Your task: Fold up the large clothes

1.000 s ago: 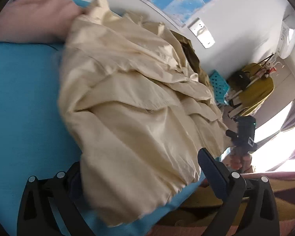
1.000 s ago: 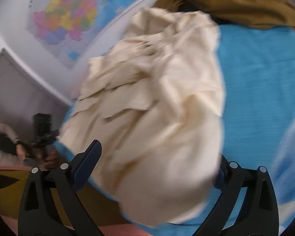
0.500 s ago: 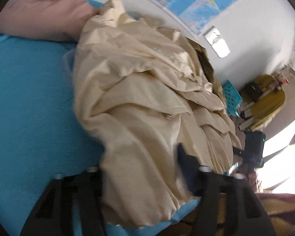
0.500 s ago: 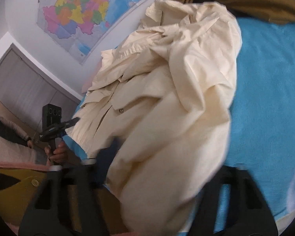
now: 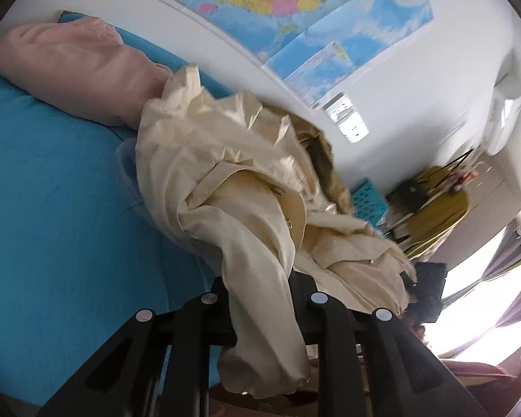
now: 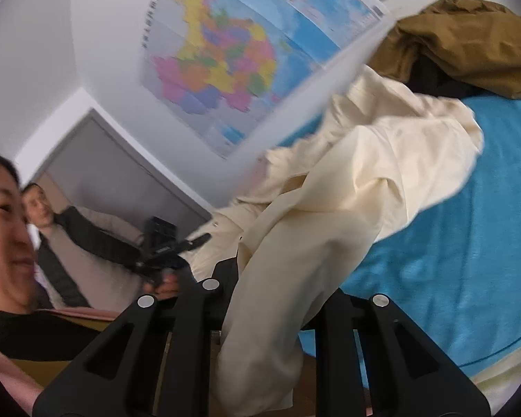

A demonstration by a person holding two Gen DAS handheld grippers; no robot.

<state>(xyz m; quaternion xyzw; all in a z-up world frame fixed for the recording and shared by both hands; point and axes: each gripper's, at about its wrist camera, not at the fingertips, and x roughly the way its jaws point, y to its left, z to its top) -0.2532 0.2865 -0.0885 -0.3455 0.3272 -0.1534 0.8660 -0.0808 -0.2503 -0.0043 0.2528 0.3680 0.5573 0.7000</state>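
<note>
A large cream shirt (image 5: 232,187) lies crumpled on the blue bed (image 5: 52,208), its near edge lifted off the cover. In the left wrist view my left gripper (image 5: 260,288) has its jaws closing on a bunched fold of that shirt, which hangs down between the fingers. In the right wrist view my right gripper (image 6: 274,278) is closing the same way on another part of the cream shirt (image 6: 364,180), with cloth draped over and between its fingers. The left gripper (image 6: 170,246) also shows at the left of the right wrist view, held by a hand.
A pink pillow (image 5: 73,66) lies at the bed's far left. A brown garment (image 6: 462,41) is heaped at the head of the bed (image 6: 469,243). A map (image 6: 225,52) hangs on the wall. Two people (image 6: 3,229) are at the left; a clothes rack (image 5: 434,201) stands behind.
Both grippers went from wide open around the shirt's edge to clamped on it. Both have risen, pulling the near edge of the shirt up off the bed.
</note>
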